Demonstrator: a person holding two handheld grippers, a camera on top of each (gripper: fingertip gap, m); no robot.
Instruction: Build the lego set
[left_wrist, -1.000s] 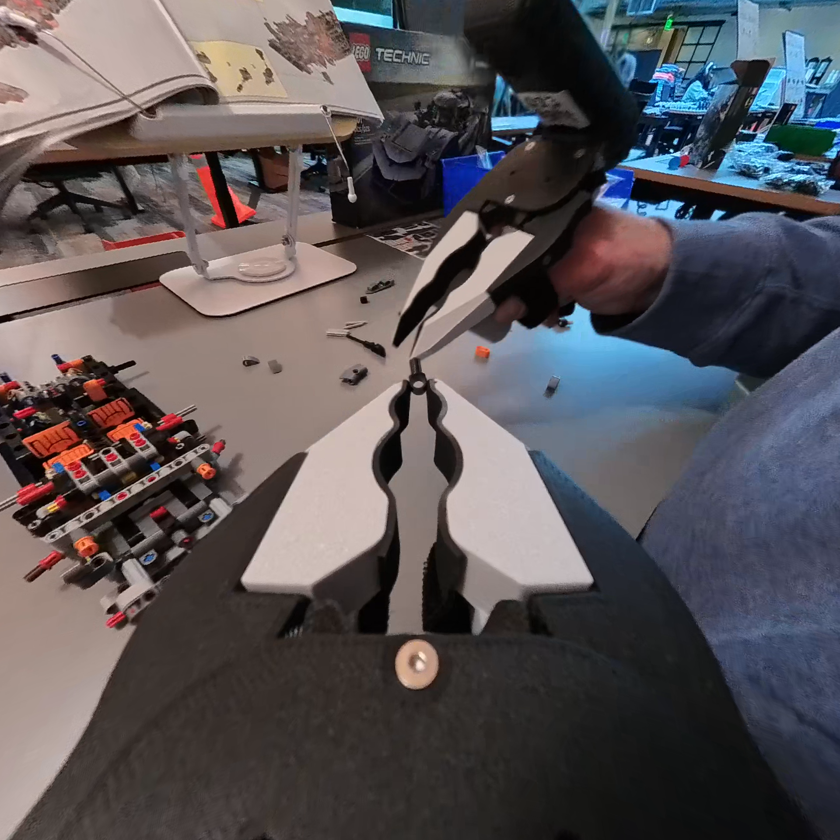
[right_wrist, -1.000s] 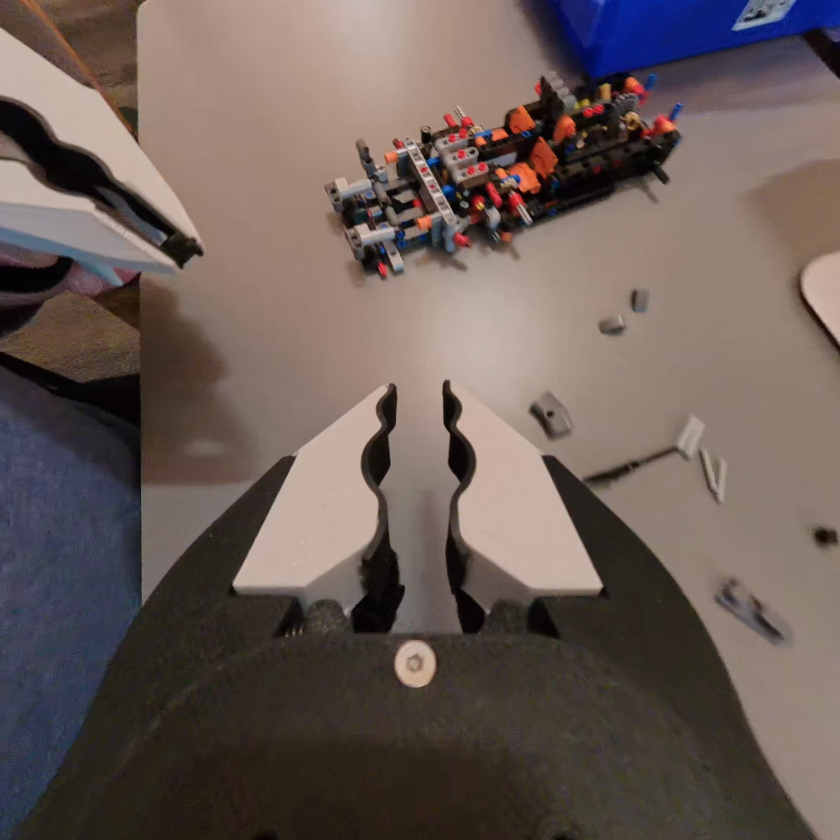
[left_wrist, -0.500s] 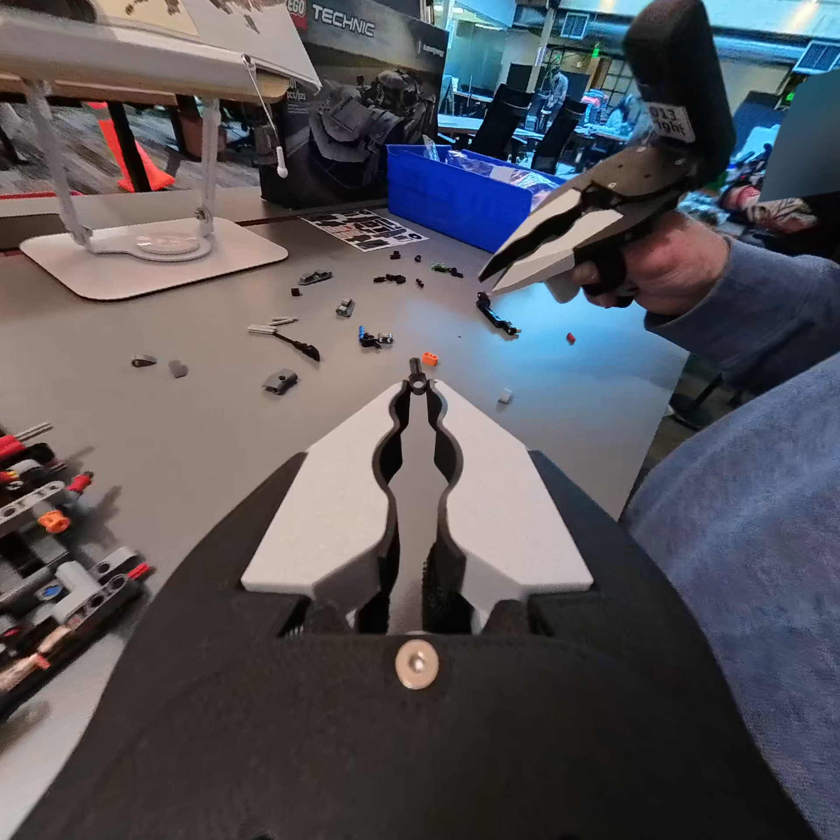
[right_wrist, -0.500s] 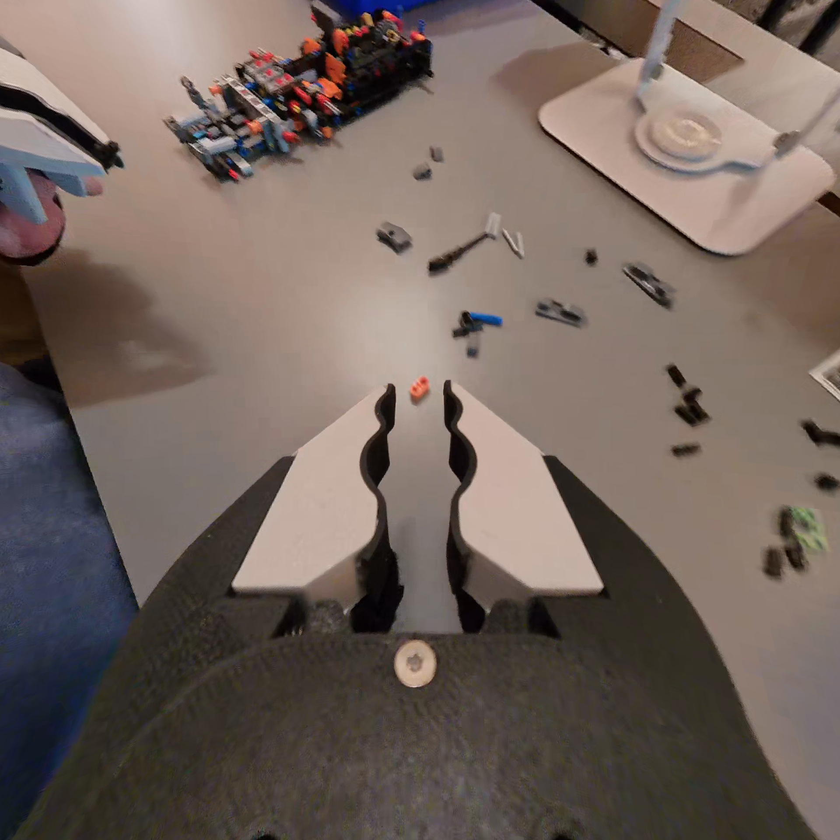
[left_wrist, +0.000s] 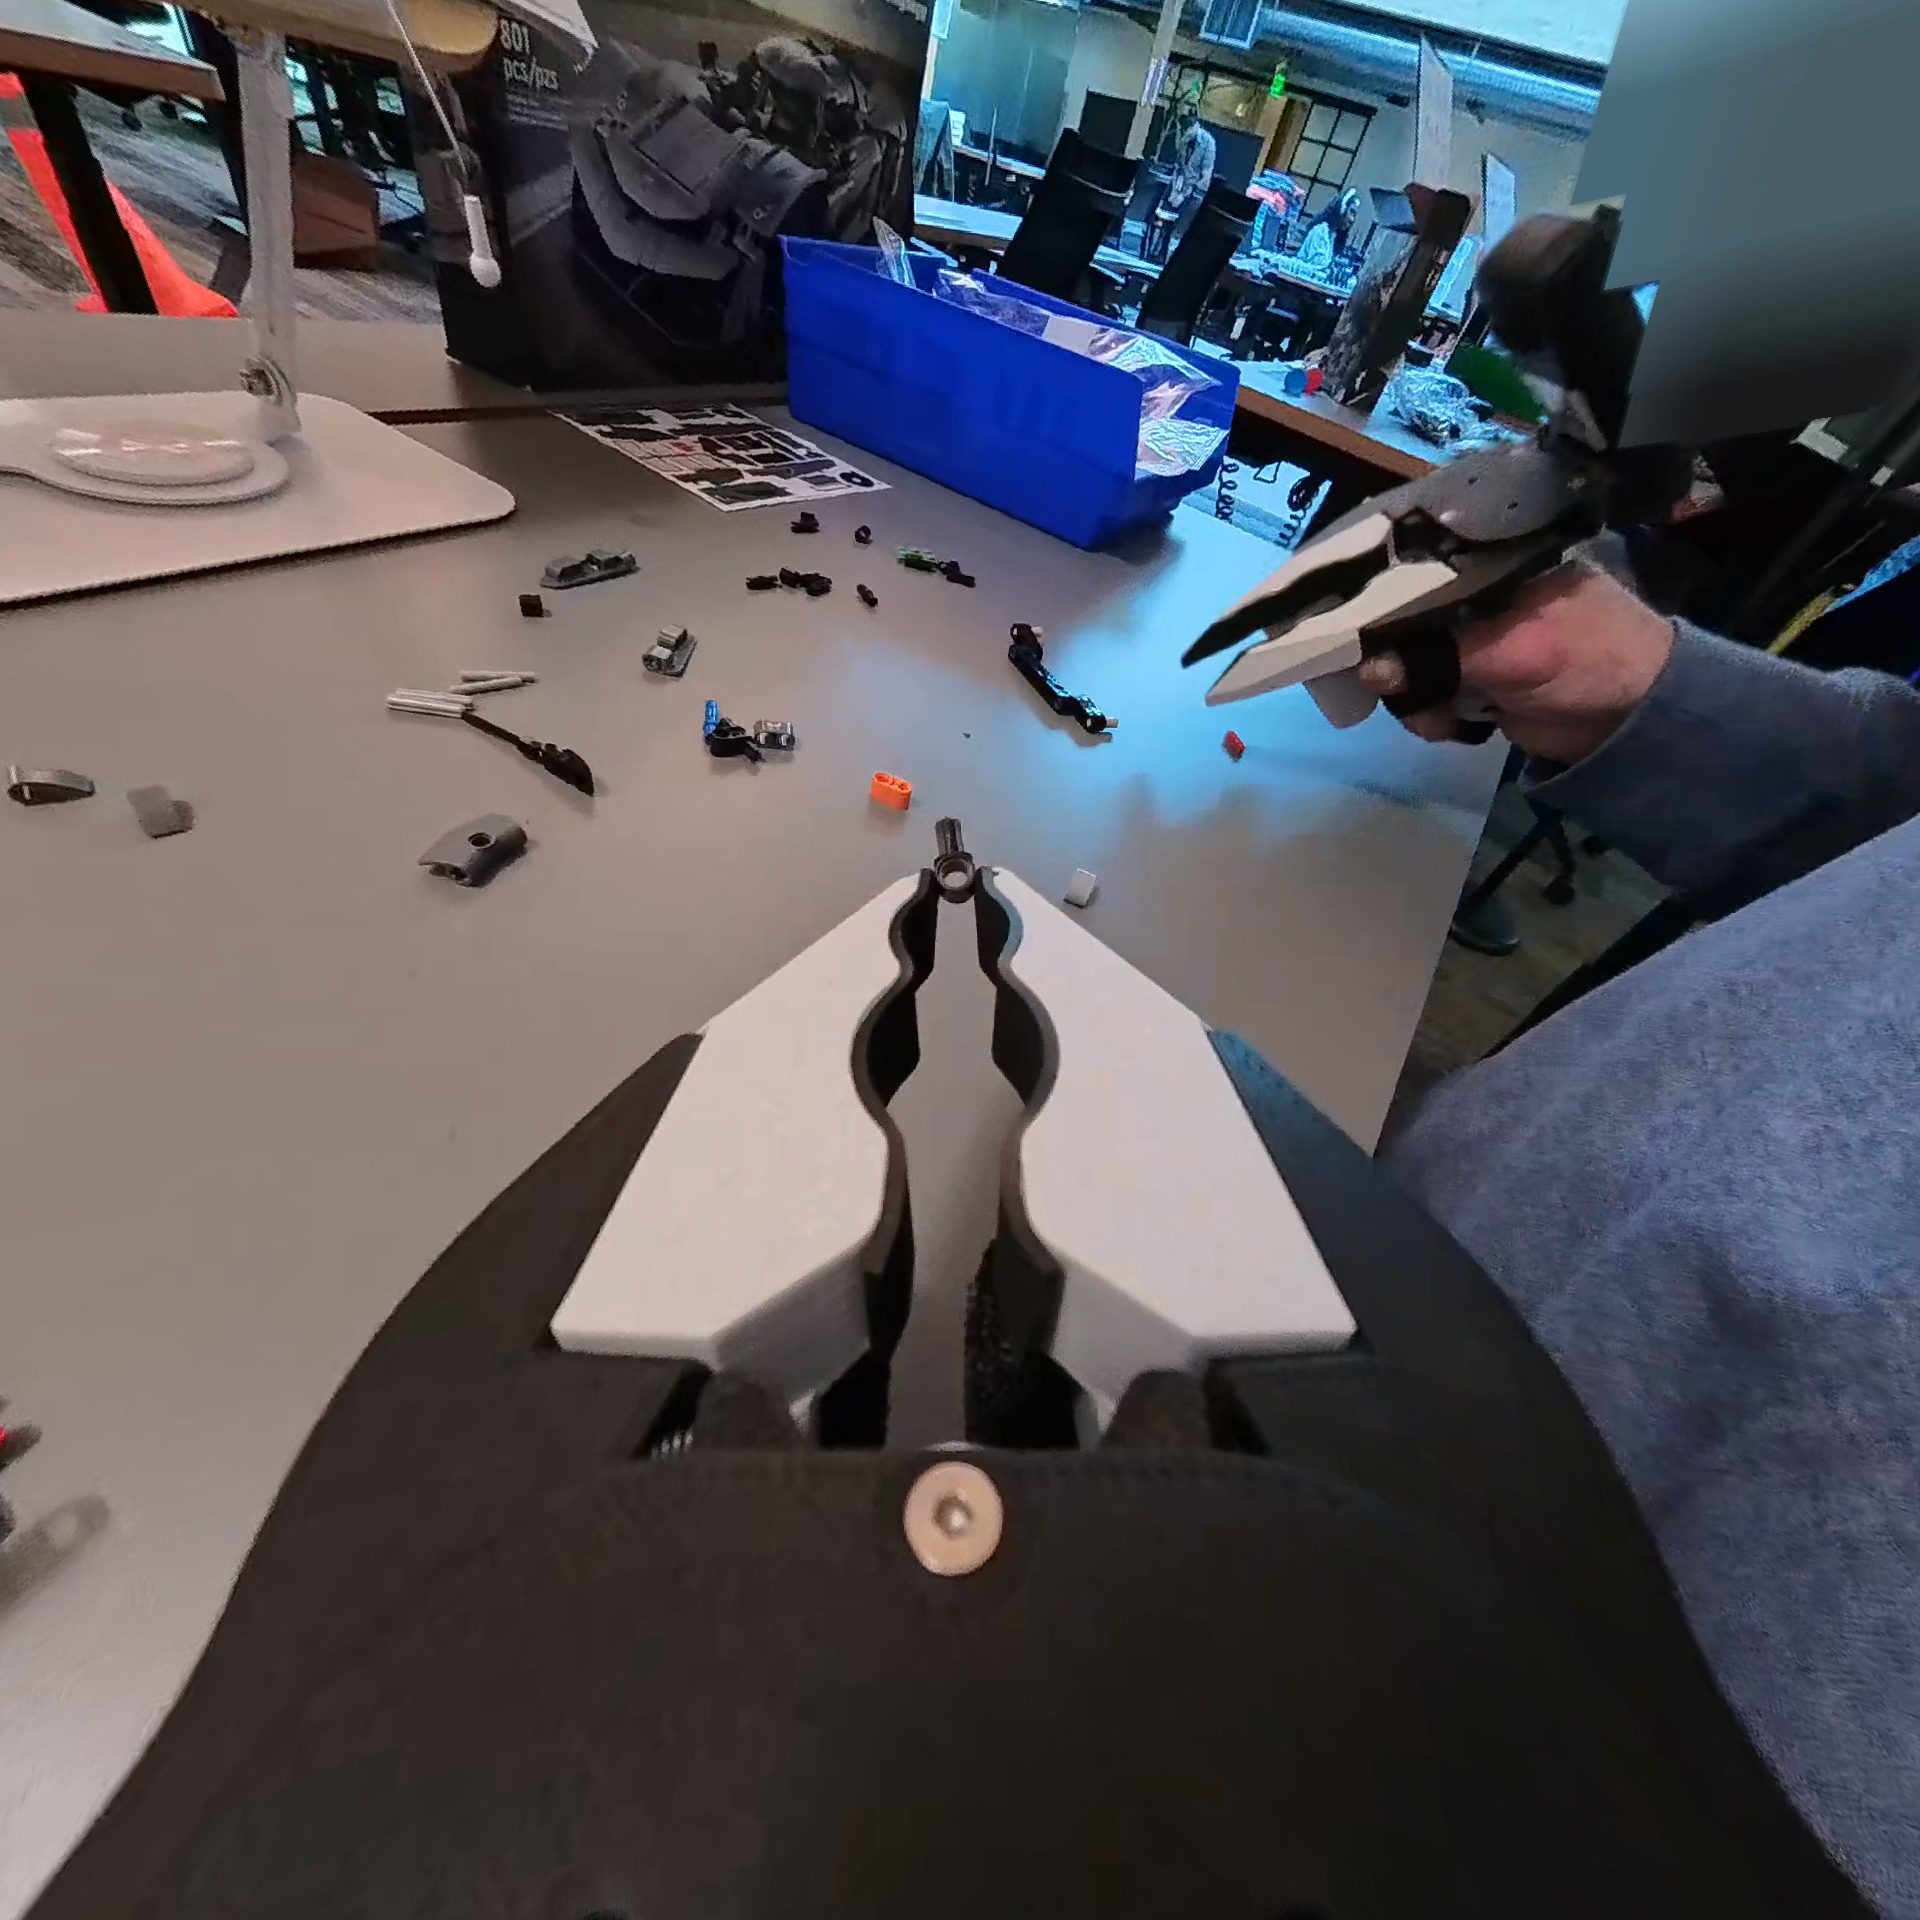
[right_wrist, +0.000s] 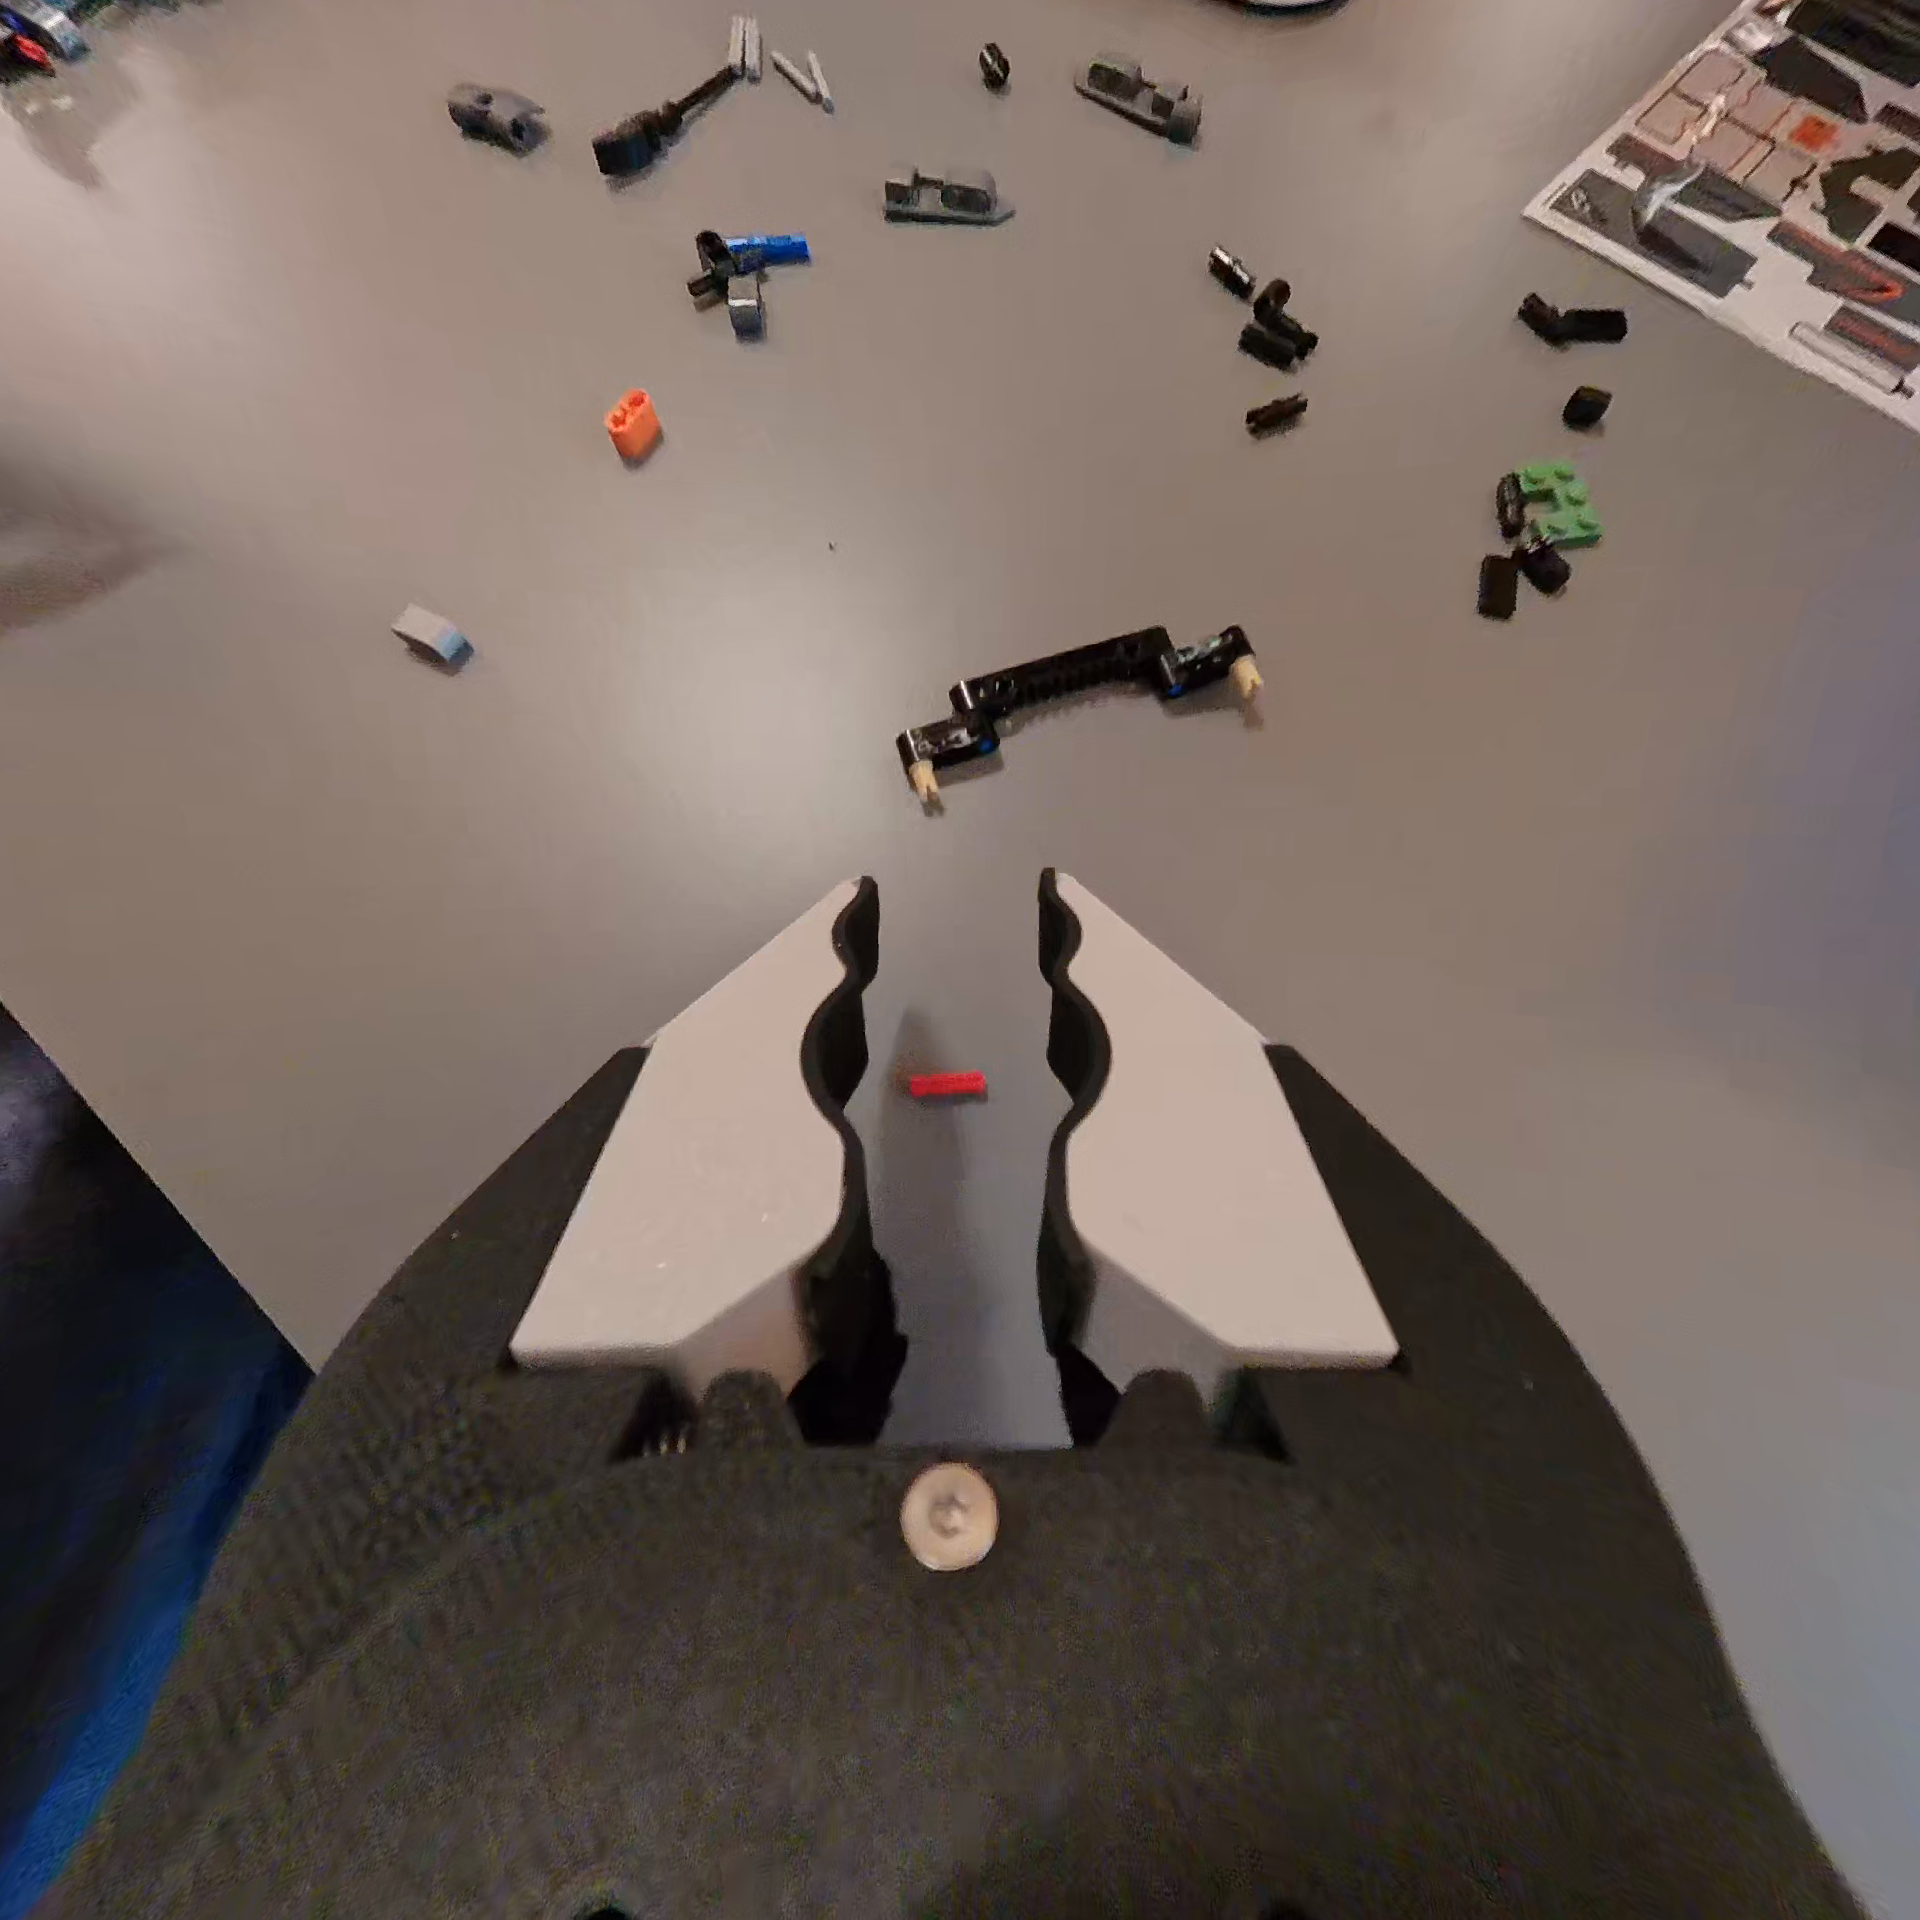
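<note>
Left wrist view shows the left gripper (left_wrist: 953, 878) closed at its tips on a small black connector (left_wrist: 950, 854), held above the table (left_wrist: 260, 997). The right gripper (left_wrist: 1252, 665) hovers off to the right in a hand (left_wrist: 1527, 665), empty as far as can be seen. In the right wrist view the right gripper (right_wrist: 958, 883) has its jaws parted with nothing between them; a small red pin (right_wrist: 945, 1085) lies on the table below the gap, and a black beam (right_wrist: 1081, 691) with tan pins lies just ahead.

The step in hand looks like fetching the next loose part to join to the connector. I judge the red pin the likely target, since the jaws straddle it. The next move calls for lowering straight down, closing on the pin across its short side, and lifting without flicking it away; it is small and lies flat, so it could slip.

The part-built model shows only as a blurred sliver at the left edge (left_wrist: 21, 1496).

Writing: a dark box (left_wrist: 665, 197) behind the blue bin (left_wrist: 956, 416) carries white print, and a sticker sheet (left_wrist: 727, 468) lies flat near it; I leave the words unread.
</note>
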